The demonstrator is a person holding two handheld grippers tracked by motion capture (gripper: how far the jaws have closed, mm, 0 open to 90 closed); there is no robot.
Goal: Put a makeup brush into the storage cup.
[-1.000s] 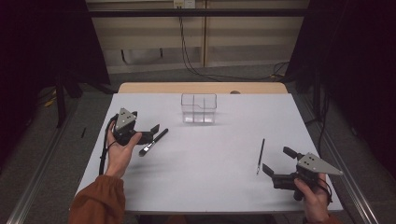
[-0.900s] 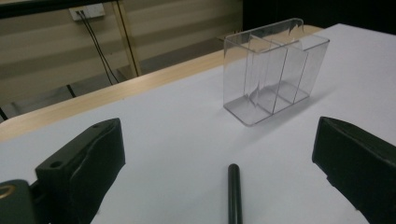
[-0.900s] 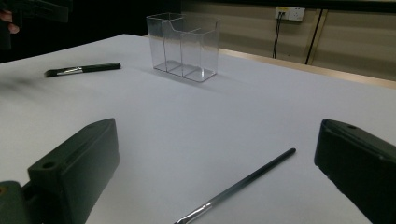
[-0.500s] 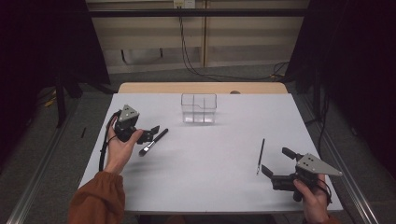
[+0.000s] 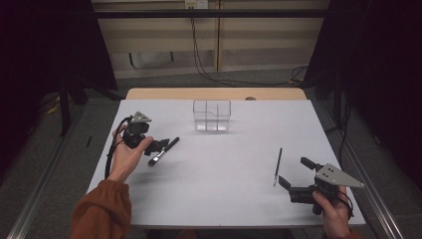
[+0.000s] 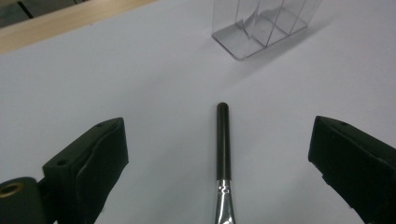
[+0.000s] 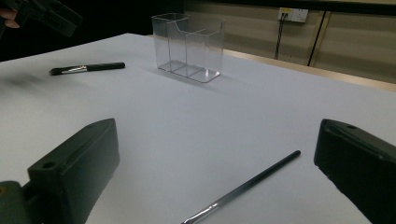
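A thick black makeup brush with a silver ferrule lies on the white table at the left. My left gripper hovers over it, open, and the brush handle lies between the spread jaws, untouched. A thin black brush lies at the right. My right gripper stands open just behind it, and this thin brush runs slantwise between its jaws. A clear divided plastic holder stands upright at the back middle.
The clear holder is a short way beyond the thick brush, and the holder lies far ahead of the right gripper. A wooden strip edges the table's far side. Cables run across the floor behind.
My left gripper has moved right and slightly forward, over the thick brush's bristle end. The right gripper has barely shifted.
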